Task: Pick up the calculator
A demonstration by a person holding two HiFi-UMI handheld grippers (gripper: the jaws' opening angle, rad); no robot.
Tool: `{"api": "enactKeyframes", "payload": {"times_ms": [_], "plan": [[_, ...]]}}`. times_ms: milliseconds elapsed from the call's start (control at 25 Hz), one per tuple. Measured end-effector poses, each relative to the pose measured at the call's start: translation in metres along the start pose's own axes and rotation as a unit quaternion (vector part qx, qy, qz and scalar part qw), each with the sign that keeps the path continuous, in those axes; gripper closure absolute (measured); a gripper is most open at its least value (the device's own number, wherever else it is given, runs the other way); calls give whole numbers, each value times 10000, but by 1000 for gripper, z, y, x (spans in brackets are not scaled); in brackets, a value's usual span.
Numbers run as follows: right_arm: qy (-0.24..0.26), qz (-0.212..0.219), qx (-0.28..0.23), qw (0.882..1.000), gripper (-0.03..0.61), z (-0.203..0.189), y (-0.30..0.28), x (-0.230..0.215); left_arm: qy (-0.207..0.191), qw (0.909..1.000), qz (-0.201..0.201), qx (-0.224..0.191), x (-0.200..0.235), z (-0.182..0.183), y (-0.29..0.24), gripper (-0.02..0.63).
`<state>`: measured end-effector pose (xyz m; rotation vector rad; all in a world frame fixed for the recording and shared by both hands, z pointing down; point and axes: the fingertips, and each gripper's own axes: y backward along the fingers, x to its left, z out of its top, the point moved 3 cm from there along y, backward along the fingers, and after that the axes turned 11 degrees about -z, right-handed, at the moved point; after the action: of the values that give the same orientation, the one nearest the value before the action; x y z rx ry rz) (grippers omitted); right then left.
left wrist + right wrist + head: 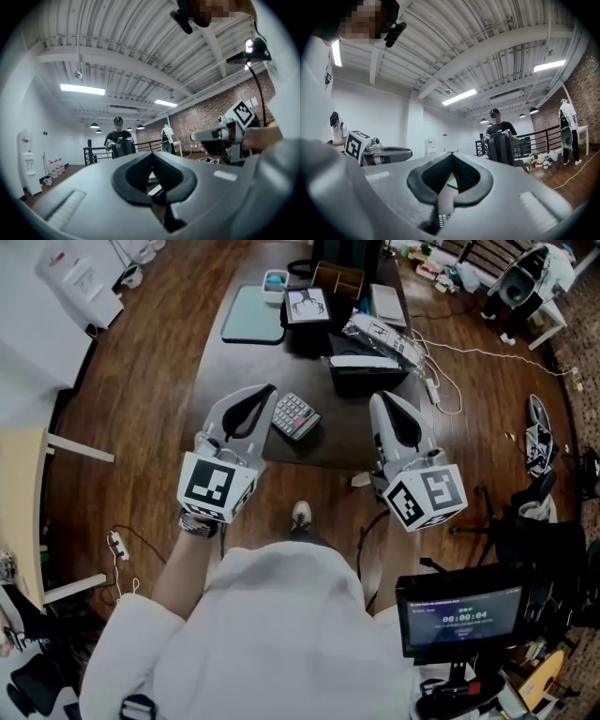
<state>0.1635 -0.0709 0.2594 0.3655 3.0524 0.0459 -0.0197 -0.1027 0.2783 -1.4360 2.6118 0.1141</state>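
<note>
Calculator (296, 415) flat at mid-frame on dark table (234, 371), flanked by left gripper (265, 392) and right gripper (379, 401), jaws pressed together, empty, seemingly staged for approach.

Head view steeply down over table (234, 381); gripper views level, share railing (96, 151).

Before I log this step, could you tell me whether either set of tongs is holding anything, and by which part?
Nothing is held: the left tongs and right tongs are shut and empty, and the calculator lies on the table.

Grey calculator (295, 416) flat on dark table (225, 381)
</note>
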Motion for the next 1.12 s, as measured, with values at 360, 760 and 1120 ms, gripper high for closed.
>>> {"api": "enactKeyframes", "payload": {"times_ms": [360, 760, 1120], "plan": [[-3, 233, 79, 9997, 577, 0, -48, -35, 153, 9994, 281, 164, 33, -10, -43, 607], [-14, 279, 112, 9995, 577, -7, -89, -34, 124, 9994, 123, 290, 64, -21, -68, 607], [-109, 89, -16, 9999, 577, 2, -110, -27, 98, 9996, -179, 200, 87, -20, -72, 607]]}}
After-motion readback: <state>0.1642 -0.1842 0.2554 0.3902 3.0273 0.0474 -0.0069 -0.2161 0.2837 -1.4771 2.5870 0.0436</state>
